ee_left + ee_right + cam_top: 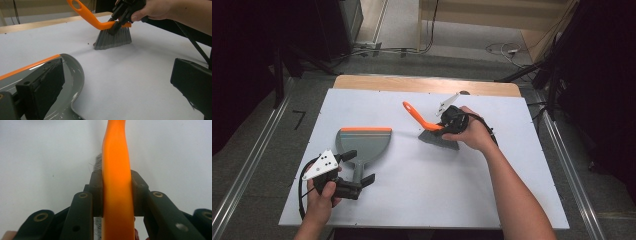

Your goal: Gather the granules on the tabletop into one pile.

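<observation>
Clamping unmarked orange brush [432, 131], right claw [446, 125], unlabelled dustpan [363, 143]

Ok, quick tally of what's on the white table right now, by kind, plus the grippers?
Brush, orange handle, grey bristles: 1
Dustpan, grey with orange edge: 1
Grippers: 2, the left gripper with jaws apart around the dustpan's handle, the right gripper shut on the brush
Total: 4

Dustpan [37, 75] cut off by left and bottom edges of left gripper view, partly behind near jaw. Brush [116, 182] handle blurred in right gripper view, ends cropped; bristles mostly hidden behind handle.
</observation>
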The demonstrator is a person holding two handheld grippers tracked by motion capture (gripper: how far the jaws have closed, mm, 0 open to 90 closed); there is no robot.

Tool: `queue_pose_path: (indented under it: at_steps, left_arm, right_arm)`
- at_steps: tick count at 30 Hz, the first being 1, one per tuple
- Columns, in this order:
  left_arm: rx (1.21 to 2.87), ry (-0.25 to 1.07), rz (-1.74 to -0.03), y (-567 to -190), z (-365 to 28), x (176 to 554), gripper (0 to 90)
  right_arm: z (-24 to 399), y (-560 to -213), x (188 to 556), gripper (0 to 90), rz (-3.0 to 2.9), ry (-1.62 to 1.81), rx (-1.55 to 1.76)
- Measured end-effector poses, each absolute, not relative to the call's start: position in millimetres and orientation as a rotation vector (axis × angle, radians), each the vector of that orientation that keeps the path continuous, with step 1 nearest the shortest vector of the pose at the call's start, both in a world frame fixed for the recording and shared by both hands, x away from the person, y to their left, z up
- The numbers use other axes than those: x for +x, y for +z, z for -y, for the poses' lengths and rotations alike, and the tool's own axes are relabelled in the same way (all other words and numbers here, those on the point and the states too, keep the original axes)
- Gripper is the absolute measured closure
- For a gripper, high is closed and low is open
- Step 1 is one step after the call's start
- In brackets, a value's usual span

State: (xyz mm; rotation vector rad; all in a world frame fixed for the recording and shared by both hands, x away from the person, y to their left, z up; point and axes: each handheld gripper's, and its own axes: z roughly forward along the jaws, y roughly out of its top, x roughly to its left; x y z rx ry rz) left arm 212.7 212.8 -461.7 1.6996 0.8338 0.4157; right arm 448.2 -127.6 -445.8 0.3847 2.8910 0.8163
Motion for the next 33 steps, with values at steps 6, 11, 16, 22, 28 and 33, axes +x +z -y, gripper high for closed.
queue_pose_path:
  at_steps: [6, 11, 16, 22, 28, 33]
  left_arm:
    - [1.700, 0.413, -0.836, -462, -213, 213, 0.0]
    - [1.699, 0.412, -0.835, -462, -213, 213, 0.0]
    - [1.698, 0.411, -0.835, -462, -213, 213, 0.0]
    - [1.700, 0.413, -0.833, -461, -213, 213, 0.0]
    - [1.703, 0.413, -0.830, -461, -212, 213, 0.0]
    - [1.702, 0.413, -0.831, -461, -212, 213, 0.0]
  right_arm:
    - [127, -446, 450, 67.9, -2.890, 0.818, 0.390]
    - [126, -443, 448, 68.0, -2.903, 0.805, 0.382]
    - [127, -437, 442, 68.3, -2.912, 0.784, 0.365]
    - [134, -423, 437, 68.4, -2.885, 0.867, 0.398]
    - [128, -411, 432, 68.3, -2.821, 0.928, 0.553]
    - [108, -418, 427, 68.4, -2.809, 0.960, 0.861]
